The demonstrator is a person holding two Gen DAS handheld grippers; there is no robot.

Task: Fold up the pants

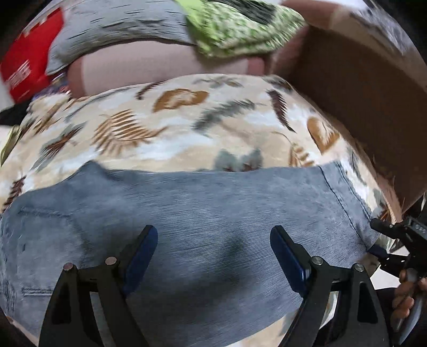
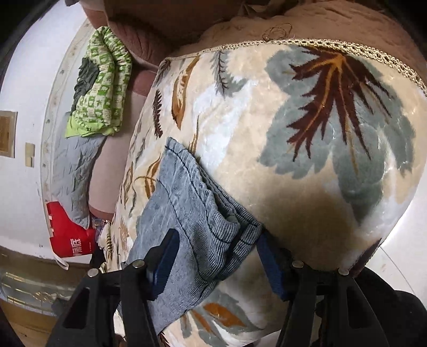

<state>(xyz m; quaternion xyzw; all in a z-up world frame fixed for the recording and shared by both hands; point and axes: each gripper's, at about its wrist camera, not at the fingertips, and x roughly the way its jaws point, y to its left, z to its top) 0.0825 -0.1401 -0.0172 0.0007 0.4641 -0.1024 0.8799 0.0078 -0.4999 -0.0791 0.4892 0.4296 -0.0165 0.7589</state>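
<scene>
The blue denim pants (image 1: pixel 186 219) lie folded into a stack on a cream blanket with a leaf print (image 1: pixel 173 128). My left gripper (image 1: pixel 213 253) is open, its blue-padded fingers spread just above the middle of the denim. In the right wrist view the folded pants (image 2: pixel 192 213) show stacked hem layers at their right end. My right gripper (image 2: pixel 216 256) is open, with its fingers on either side of that end of the stack. The right gripper also shows in the left wrist view (image 1: pixel 392 240) at the right edge of the denim.
A green patterned cloth (image 2: pixel 101 85), a grey quilted piece (image 2: pixel 72 176) and a red bag (image 2: pixel 72 237) lie beyond the blanket by a white wall. A brown cardboard box (image 1: pixel 360 101) stands at the right. Brown bedding (image 2: pixel 333 18) lies past the blanket's trimmed edge.
</scene>
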